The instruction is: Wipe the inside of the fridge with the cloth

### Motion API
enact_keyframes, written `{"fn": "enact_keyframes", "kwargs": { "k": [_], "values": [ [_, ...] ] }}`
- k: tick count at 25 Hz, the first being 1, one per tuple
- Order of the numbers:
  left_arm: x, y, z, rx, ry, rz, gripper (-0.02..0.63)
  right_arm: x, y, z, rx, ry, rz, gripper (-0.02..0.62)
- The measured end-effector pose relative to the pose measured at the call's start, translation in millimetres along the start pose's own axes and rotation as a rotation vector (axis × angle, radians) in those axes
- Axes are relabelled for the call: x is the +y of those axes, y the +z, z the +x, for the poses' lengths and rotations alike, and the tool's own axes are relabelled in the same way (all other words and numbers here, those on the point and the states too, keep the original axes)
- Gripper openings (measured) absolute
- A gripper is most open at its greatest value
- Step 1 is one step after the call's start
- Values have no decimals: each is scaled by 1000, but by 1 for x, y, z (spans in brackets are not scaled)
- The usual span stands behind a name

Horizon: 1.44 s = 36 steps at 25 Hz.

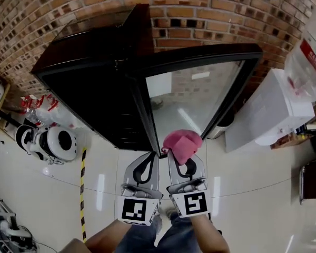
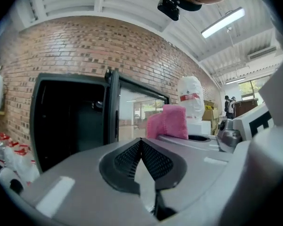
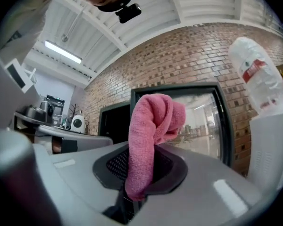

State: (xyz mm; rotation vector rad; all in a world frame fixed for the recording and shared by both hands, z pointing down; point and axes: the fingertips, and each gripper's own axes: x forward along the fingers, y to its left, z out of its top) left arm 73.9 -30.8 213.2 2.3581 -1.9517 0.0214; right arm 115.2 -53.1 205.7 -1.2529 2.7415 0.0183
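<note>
Clamped upright in the right claw [image 3: 144, 168]: the pink cloth [image 3: 148, 140], gripped across its lower stretch, with a short tail hanging out below toward 6 o'clock. Runs lengthwise along the jaws, rises past their tips toward 12 o'clock, then folds over into a soft bunch leaning to about 2 o'clock in the right gripper view. In the head view, points at 12 o'clock toward the bottom edge of the open glass door [image 1: 195, 99], not into the fridge [image 1: 95, 88] itself. Just beside it, at 9 o'clock: the left claw [image 2: 141, 142], pressed together on nothing.

Likely to go wrong in a few ways, judging from here. Could slide out of the jaws once rubbed against a wall, being held by only a narrow strip. Could wipe with very little face, bunched and floppy as it is. Could snag on the door's edge, which stands between the claws and the dark opening [image 2: 66, 121] at about 10 o'clock in the head view. Could knock the door and swing it, with neither claw steadying it. Too dark inside to make anything out.
</note>
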Motion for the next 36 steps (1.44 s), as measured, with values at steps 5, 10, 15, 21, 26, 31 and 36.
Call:
{"fn": "enact_keyframes", "kwargs": {
  "k": [5, 10, 15, 21, 26, 31, 36],
  "values": [
    [21, 78, -60, -20, 39, -29, 9, 61, 82, -10, 19, 16, -7, 58],
    [36, 128, -105, -53, 59, -31, 9, 104, 130, -25, 50, 29, -38, 58],
    [34, 146, -133, -67, 56, -43, 9, 122, 161, -49, 40, 3, -55, 57],
    [25, 147, -147, -62, 28, -47, 9, 130, 178, -62, 16, -5, -71, 58],
    [17, 149, -155, -86, 12, -47, 9, 135, 181, -71, 31, 12, -91, 57],
    [15, 151, -161, -106, -2, -65, 9, 140, 180, -74, 42, 14, -102, 57],
    [15, 151, -163, -117, -17, -65, 9, 142, 183, -76, 37, 4, -80, 57]
  ]
}}
